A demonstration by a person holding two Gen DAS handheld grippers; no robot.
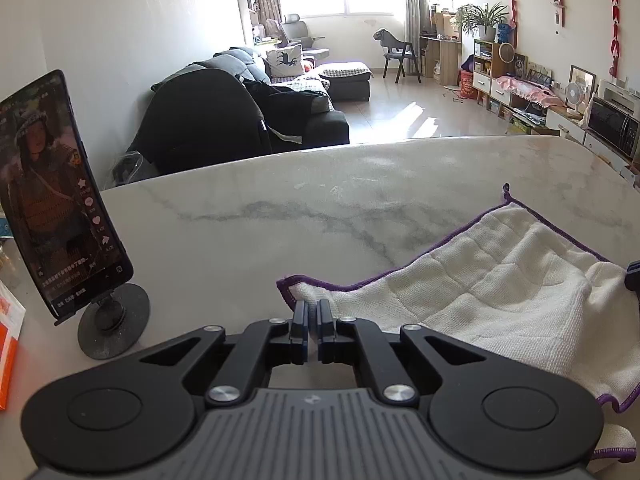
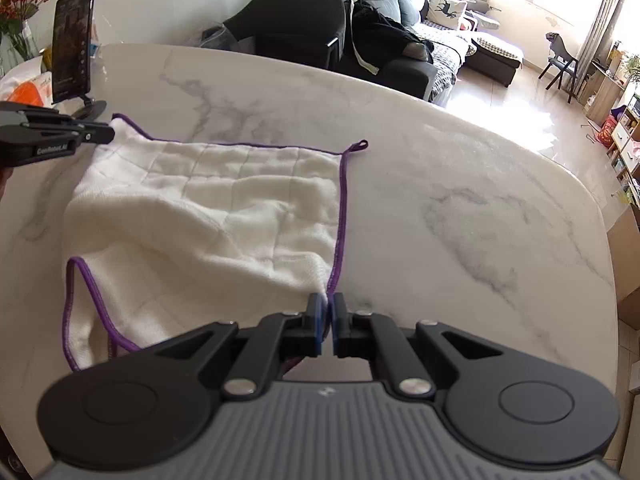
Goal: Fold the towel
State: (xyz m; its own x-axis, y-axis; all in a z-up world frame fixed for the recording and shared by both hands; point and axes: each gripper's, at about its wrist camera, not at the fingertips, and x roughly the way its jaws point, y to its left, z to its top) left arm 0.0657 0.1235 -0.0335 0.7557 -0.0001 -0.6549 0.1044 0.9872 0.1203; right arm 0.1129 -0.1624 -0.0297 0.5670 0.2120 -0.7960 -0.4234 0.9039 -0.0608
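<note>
A white towel with a purple hem lies partly doubled over on the marble table. My right gripper is shut on the towel's near right corner, where the purple edge runs into the pads. In the left wrist view the towel spreads to the right, and my left gripper is shut on its purple-hemmed left corner. The left gripper also shows from the side at the towel's far left corner. A small purple loop sticks out at the far right corner.
A phone on a round black stand is upright at the table's left, its screen lit. An orange and white packet lies beside it. Behind the table are a dark sofa, a tiled floor and shelves.
</note>
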